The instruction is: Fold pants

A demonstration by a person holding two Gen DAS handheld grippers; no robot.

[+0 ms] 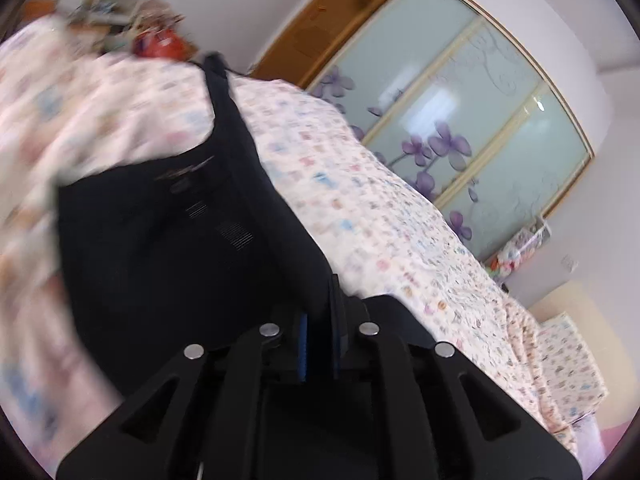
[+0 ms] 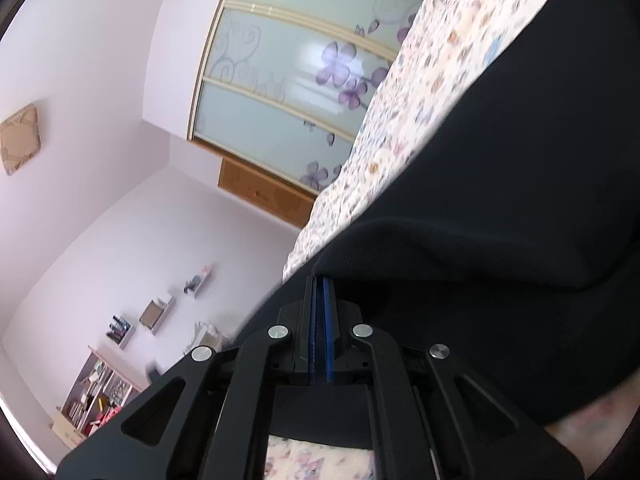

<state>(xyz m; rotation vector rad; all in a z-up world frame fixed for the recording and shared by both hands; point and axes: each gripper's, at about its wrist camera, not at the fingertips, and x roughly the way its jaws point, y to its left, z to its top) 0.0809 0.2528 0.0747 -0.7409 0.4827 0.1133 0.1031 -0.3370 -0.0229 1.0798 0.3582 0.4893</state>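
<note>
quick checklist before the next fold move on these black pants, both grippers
1. Left gripper shut on the black pants: ok, fabric sits between the closed fingers.
2. Right gripper shut on the pants: ok, the blue pads are together with a fabric edge pinched at the tips.
3. Pants lifted off the floral bedsheet: cannot tell, the left view is blurred.
4. Fabric taut between the grippers: cannot tell, neither view shows the full span.
5. Legs aligned: cannot tell, only one narrow strip runs away toward the far end.
6. Bed space for laying down: ok, bare sheet shows beside the pants.
</note>
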